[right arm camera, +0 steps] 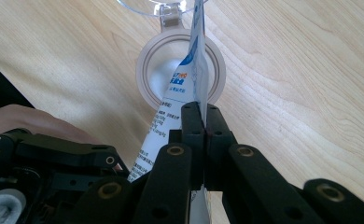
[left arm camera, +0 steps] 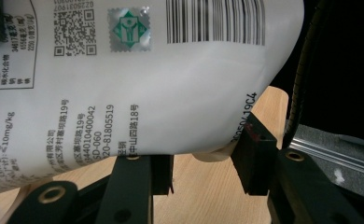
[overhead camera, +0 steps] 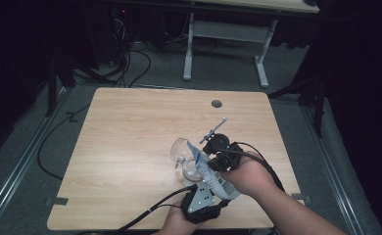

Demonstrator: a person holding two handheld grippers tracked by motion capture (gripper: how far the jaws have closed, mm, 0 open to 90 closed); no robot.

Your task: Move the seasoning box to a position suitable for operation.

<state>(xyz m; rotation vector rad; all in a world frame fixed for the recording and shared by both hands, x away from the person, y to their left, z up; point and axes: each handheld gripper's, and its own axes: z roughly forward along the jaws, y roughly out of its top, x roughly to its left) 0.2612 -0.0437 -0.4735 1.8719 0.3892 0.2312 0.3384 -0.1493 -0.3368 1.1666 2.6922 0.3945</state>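
Two hand-held grippers meet on one white pouch, a soft printed packet that hangs tilted over the open mouth of a clear jar near the front middle of the wooden surface. From the high view the pouch slopes from its upper corner above the jar down toward the person's side, and the jar's hinged clear lid stands swung open just behind the jar. The right gripper view gives what the high view cannot: the right hand-held gripper has its two black jaws pressed flat together on the thin edge of the pouch, pinching it, with the jar's round rim directly beyond the pouch and the lid's hinge at the jar's far side. The left gripper view looks the other way, at the pouch's broad printed back, where a barcode, a square code and a green seal can be read; the left hand-held gripper has its jaws part open on either side of the pouch's lower bulge, one pad touching its edge, though whether both press on it I cannot tell. In the high view the left hand-held gripper sits just in front of the jar with its grey plate upward, the right hand-held gripper just to the jar's right, each held in a hand, cables trailing off toward the front edge.
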